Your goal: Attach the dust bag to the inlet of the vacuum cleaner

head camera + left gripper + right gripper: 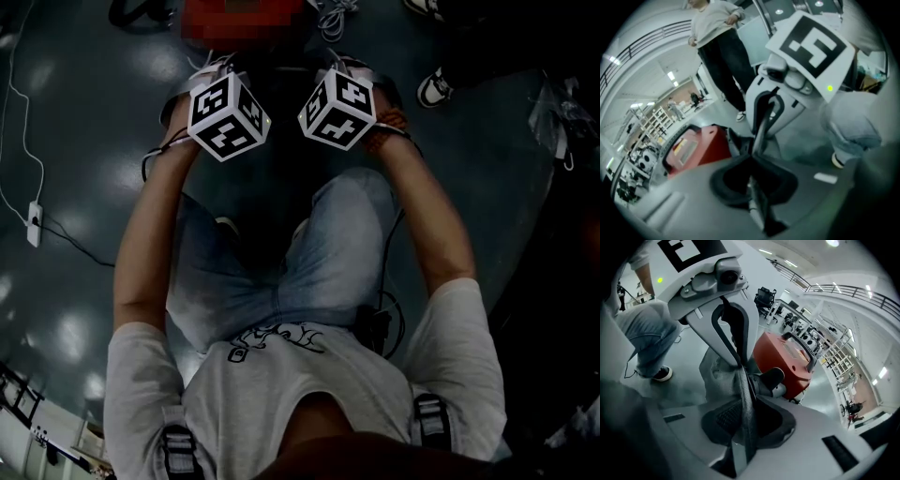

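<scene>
The red vacuum cleaner (787, 352) stands on the grey floor in front of both grippers; it also shows in the left gripper view (693, 147). Its black inlet stub (772, 377) points toward me. A grey fabric dust bag (717, 376) hangs just in front of the inlet. My right gripper (743, 376) is shut on the bag's edge. My left gripper (757, 154) faces it, its jaws pressed together at the top of the same fabric. In the head view only the two marker cubes show, left (228, 116) and right (338, 110); the jaws are hidden.
A person in dark trousers (724, 61) stands behind the vacuum, one white shoe (434, 87) close by. My jeans-clad knees (328, 253) lie below the grippers. A power strip (34, 223) with a white cable lies on the floor at left. Racks and chairs (764, 296) stand far off.
</scene>
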`<state>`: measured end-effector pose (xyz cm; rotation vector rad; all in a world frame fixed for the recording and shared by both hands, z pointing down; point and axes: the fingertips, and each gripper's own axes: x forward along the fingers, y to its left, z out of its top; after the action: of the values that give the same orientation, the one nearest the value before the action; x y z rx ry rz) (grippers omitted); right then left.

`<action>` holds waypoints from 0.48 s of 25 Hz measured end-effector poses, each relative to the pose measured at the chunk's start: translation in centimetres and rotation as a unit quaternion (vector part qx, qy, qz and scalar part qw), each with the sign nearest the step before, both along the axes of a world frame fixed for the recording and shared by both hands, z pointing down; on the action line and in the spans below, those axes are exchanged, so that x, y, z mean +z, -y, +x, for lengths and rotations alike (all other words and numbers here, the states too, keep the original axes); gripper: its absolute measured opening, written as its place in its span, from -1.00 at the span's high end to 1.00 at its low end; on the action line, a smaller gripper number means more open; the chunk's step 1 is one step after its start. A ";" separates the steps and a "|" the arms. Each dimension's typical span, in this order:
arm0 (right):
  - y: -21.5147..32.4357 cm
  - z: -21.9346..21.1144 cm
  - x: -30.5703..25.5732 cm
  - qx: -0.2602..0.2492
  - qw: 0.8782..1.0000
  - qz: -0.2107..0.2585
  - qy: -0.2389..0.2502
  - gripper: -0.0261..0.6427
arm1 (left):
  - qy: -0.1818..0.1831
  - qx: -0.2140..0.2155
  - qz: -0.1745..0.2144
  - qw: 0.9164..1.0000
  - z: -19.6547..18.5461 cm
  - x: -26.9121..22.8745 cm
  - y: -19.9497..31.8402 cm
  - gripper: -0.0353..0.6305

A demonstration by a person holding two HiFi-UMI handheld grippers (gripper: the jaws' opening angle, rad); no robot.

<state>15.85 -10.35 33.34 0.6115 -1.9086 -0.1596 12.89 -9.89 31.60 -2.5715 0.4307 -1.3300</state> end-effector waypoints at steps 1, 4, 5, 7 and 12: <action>0.0 -0.1 0.0 -0.005 1.000 -0.001 -0.002 0.75 | -0.004 -0.005 -0.002 1.000 -0.1 0.0 0.0 0.82; 0.1 0.5 0.2 0.025 0.999 -0.024 0.040 0.75 | 0.003 0.001 0.008 1.000 0.6 -0.1 0.5 0.82; 0.0 0.9 0.4 0.043 0.997 -0.036 0.061 0.75 | 0.011 0.009 0.013 1.000 1.0 -0.1 0.7 0.82; -0.2 1.2 0.8 0.071 0.991 -0.057 0.099 0.75 | 0.026 0.024 0.022 0.999 1.6 0.0 1.0 0.80; 0.3 0.5 0.4 0.031 0.998 -0.033 0.044 0.75 | 0.007 0.007 0.009 1.000 0.7 0.0 0.9 0.80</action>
<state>16.35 -10.61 33.77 0.6419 -1.9684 -0.0302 13.58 -10.81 31.57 -2.5450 0.4181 -1.3323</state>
